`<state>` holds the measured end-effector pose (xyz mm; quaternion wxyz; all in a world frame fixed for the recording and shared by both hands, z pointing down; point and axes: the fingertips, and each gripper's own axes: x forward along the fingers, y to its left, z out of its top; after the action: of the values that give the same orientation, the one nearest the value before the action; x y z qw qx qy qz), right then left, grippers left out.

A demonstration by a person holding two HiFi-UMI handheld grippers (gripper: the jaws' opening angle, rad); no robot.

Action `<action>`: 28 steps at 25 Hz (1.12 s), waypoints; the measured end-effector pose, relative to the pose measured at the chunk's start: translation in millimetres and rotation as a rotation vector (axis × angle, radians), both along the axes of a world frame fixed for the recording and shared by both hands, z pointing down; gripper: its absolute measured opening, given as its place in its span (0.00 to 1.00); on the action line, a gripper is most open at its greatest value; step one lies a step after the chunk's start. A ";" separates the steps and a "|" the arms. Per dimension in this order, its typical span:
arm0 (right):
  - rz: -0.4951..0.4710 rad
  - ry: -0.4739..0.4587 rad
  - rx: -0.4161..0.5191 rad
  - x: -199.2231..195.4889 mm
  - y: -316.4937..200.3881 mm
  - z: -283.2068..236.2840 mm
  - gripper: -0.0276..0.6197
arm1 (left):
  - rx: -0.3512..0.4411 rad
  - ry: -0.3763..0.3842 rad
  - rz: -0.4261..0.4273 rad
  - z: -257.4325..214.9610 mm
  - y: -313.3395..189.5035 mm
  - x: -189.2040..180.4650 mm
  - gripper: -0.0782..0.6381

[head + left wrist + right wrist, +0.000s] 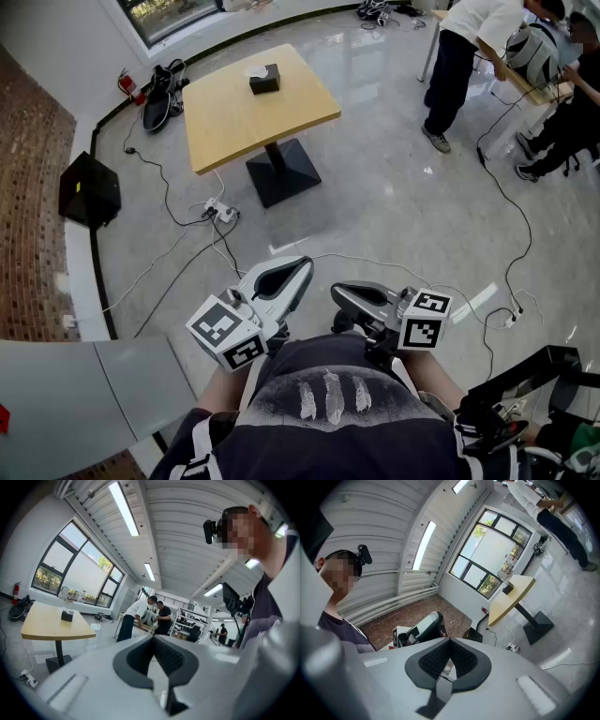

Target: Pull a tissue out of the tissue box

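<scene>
The dark tissue box (pixel 265 78), with a white tissue sticking up at its top, stands on a wooden table (pixel 234 122) far ahead across the floor. Both grippers are held close to my body, well short of the table. My left gripper (pixel 304 266) is shut with nothing between its jaws, and my right gripper (pixel 337 292) beside it is shut and empty too. The left gripper view shows its shut tips (pixel 153 638), with the box (pixel 67 615) small on the table (pixel 51 627) at the left. In the right gripper view the tips (pixel 450 640) meet, and the box (pixel 507 588) is far off.
Cables and a power strip (pixel 221 213) lie on the shiny floor between me and the table. A black case (pixel 89 190) sits by the left wall, with bags (pixel 161 94) behind the table. People (pixel 464 56) work at a desk at the far right. A grey counter (pixel 75 394) is at my lower left.
</scene>
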<state>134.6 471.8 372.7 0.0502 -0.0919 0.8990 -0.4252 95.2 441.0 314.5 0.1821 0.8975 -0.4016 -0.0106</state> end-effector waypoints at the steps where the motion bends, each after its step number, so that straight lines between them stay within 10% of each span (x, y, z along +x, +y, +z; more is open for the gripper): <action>1: -0.006 0.007 0.007 3.8 -5.3 2.3 0.04 | -0.007 -0.014 0.001 1.8 -3.5 3.3 0.11; 20: 0.064 0.053 0.063 40.9 -84.4 14.6 0.04 | -0.002 -0.097 0.093 12.9 -80.3 42.6 0.11; 28: 0.093 0.133 0.072 -5.2 -134.7 21.0 0.04 | 0.009 -0.037 0.105 18.8 -133.3 -12.7 0.11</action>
<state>129.4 337.0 393.7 0.0133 -0.1597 0.9098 -0.3829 82.5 307.7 333.4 0.1709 0.9181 -0.3574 0.0139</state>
